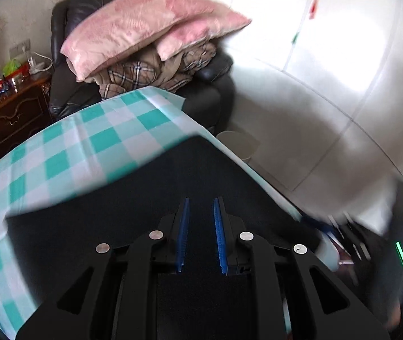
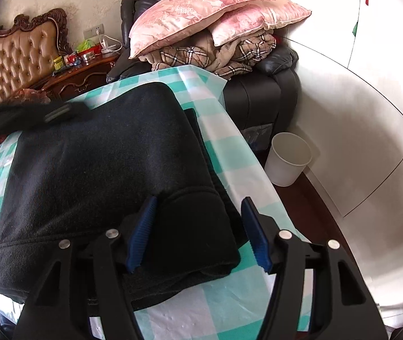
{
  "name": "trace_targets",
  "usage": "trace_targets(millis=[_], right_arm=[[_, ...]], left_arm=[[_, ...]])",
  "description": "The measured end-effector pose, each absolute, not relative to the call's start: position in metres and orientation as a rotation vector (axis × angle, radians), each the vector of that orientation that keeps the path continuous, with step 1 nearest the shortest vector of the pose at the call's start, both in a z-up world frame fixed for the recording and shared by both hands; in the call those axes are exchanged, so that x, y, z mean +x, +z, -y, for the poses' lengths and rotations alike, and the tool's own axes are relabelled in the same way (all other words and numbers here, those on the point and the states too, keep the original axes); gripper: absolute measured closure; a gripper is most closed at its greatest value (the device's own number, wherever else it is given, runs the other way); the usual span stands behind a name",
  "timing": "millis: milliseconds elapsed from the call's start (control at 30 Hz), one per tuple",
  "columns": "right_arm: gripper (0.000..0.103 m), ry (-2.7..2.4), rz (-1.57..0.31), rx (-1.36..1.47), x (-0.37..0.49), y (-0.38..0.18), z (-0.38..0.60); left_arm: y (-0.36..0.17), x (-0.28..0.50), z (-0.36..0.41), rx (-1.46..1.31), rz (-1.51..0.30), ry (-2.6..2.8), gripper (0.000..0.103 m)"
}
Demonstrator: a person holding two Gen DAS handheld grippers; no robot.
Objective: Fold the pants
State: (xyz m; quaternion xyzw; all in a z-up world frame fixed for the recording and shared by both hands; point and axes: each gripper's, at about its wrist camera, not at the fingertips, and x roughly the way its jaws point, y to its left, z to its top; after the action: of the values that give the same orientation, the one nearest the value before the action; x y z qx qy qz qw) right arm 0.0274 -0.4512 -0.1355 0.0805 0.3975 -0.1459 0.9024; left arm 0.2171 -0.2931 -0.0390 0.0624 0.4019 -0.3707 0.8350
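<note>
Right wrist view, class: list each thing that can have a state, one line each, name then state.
Black pants: folded over, lying on the checked tablecloth.
Right gripper: open, jaws astride the pants' near corner.
Left gripper: narrowly open over dark cloth.
White bin: upright, on the floor.
Pink pillows: stacked on the armchair.

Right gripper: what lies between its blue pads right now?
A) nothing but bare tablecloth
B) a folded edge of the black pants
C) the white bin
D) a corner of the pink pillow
B: the right gripper straddles a thick folded edge of the black pants on the checked tablecloth, jaws standing apart.
</note>
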Motion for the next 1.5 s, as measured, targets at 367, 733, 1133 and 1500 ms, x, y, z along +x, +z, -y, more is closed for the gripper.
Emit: trace_targets(millis=[367, 733, 1133, 1500], right_arm=[[0.041, -0.306, -0.819, 0.152, 0.024, -0.137, 0.446], [0.040, -0.314, -0.819, 0.154, 0.025, -0.136, 0.444], [0.039, -0.317, -0.818, 0.159, 0.025, -0.137, 0.445], [0.038, -0.312, -0.810, 0.181, 0.022, -0.138, 0.447]], left_arm=[[-0.096, 0.131, 0.218, 0.148, -0.905, -0.702, 0.086], [-0.028, 0.230, 0.293, 0.159, -0.819, -0.794, 0.086], [-0.081, 0.298, 0.390, 0.228, -0.973, -0.757, 0.085], [-0.050, 0.210, 0.308, 0.171, -0.856, -0.776, 0.086]])
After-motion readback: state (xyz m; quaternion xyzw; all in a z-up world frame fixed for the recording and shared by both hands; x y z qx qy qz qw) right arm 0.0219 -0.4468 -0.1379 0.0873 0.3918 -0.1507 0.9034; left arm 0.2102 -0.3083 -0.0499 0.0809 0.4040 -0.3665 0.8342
